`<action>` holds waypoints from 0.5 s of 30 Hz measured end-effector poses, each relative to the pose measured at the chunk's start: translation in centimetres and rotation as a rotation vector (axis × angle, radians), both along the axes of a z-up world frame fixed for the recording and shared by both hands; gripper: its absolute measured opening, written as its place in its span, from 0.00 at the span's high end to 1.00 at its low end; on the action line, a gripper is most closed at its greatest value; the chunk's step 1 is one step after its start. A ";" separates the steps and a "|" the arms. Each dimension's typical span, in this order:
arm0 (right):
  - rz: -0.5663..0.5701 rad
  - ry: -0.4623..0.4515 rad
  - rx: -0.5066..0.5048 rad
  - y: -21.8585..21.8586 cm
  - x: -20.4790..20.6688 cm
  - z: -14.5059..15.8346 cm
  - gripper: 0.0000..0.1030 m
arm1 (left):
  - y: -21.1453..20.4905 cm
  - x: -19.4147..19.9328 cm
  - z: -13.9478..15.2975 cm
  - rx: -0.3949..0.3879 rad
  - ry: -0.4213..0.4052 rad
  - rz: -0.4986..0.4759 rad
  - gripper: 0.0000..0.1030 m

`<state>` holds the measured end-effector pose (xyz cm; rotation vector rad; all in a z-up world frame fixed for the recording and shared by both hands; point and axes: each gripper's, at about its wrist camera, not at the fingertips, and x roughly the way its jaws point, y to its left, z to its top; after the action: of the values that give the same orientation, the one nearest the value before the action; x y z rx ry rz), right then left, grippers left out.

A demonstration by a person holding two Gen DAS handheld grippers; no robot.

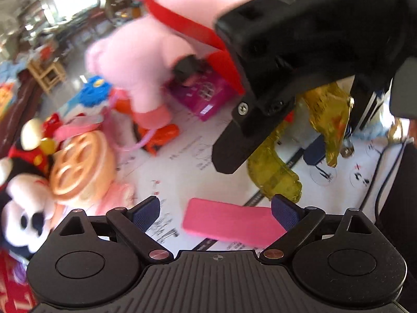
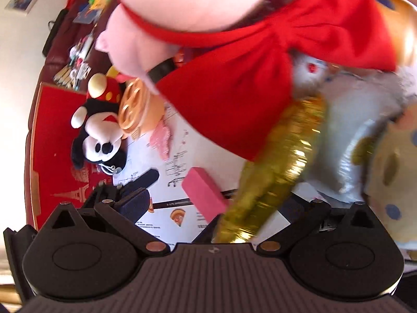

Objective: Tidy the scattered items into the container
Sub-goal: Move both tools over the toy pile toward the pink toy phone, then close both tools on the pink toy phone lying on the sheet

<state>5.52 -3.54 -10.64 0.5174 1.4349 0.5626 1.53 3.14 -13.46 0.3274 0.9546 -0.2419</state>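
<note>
A pink plush toy (image 1: 146, 52) in a red dress hangs above the cluttered white printed sheet (image 1: 182, 167), its print illegible; whether the right gripper (image 1: 284, 140) grips it is unclear. The left gripper (image 1: 216, 208) gapes wide over a pink block (image 1: 229, 221).

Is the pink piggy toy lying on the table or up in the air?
Up in the air. The left wrist view shows the pink pig plush hanging above the white table, with the right gripper beside its red dress.

Both grippers are black plastic — ribbed base, round pivot caps, copper rivets — with dark-blue textured pads (image 1: 146, 212).
</note>
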 end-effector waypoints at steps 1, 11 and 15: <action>-0.002 0.003 -0.002 -0.1 0.0 -0.1 0.01 | 0.0 0.3 -0.1 -0.016 0.021 0.006 0.05; 0.044 0.008 0.021 1.3 -0.3 0.5 0.01 | 2.2 -1.3 -0.8 0.081 -0.004 0.064 0.05; 0.073 0.003 0.037 2.3 -0.7 0.9 0.01 | 5.2 -1.7 0.1 -0.014 0.025 0.211 0.05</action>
<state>4.77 -1.22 -9.71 0.4970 1.4532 0.6478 -0.15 8.39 -13.34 0.2092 1.0037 -0.0602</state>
